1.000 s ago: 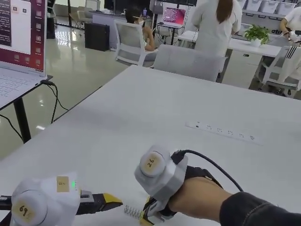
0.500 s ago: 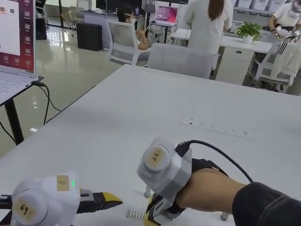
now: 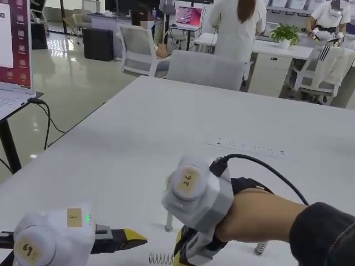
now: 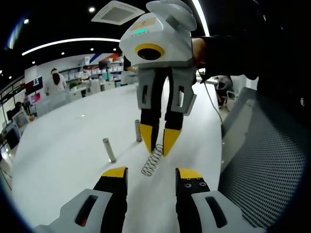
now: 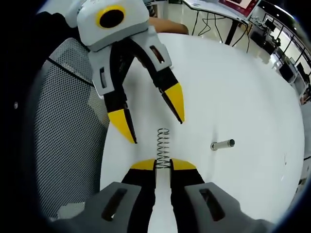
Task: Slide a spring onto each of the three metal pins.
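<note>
Low in the head view, the right gripper (image 3: 183,256) holds a spring (image 3: 161,258) at the surface (image 3: 222,122) near a bare pin (image 3: 168,227). Left gripper view: the left gripper (image 4: 152,173) has its fingers (image 4: 114,180) spread, empty. Right gripper view: fingers pinch the spring's end; next, probably, align it over that pin.

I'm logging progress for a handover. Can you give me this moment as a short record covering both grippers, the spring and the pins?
left gripper: open, holding nothing, facing the right gripper
right gripper: shut on one end of the loose spring
loose spring: free end points toward the left gripper's open jaws
bare pin: upright on the table, no spring on it
sprung pin: upright, spring already around it
progress: one pin seen loaded, one seen bare
</note>
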Demonstrator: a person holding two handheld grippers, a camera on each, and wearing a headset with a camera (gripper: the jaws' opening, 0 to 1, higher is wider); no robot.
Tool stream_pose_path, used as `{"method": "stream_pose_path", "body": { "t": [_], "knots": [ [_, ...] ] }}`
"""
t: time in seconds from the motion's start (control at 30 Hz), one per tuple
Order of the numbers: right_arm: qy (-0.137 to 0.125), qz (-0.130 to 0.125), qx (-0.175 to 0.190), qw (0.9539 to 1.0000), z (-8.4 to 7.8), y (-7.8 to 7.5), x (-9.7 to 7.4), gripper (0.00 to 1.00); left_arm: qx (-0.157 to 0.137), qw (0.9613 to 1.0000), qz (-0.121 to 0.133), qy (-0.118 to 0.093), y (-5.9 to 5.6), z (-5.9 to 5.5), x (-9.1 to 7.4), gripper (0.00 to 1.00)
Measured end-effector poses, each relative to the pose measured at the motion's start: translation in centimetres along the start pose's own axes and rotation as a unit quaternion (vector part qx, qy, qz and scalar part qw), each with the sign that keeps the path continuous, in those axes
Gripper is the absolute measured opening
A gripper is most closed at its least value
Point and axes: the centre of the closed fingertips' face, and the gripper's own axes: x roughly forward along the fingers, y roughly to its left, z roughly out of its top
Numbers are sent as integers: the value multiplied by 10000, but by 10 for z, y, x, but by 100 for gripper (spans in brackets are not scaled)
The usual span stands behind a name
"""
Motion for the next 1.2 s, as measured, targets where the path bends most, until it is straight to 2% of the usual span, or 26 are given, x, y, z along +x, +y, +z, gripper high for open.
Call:
{"method": "stream_pose_path", "body": {
  "t": [0.23, 0.67, 0.97, 1.2],
  "knots": [
    [40, 53, -152, 9999, 4, 6, -5, 8, 64, 9999, -127, -19, -6, 4, 2, 24],
    [178, 132, -357, 9991, 5, 14, -11, 8, 274, 9991, -324, 15, -14, 5, 4, 6],
    [153, 114, -402, 9990, 9, 16, -18, 8, 336, 9988, -352, 42, -14, 5, 5, 4],
    [71, -7, -509, 9987, 19, 16, -28, 8, 352, 9987, -359, 41, -14, 6, 6, 3]
  ]
}}
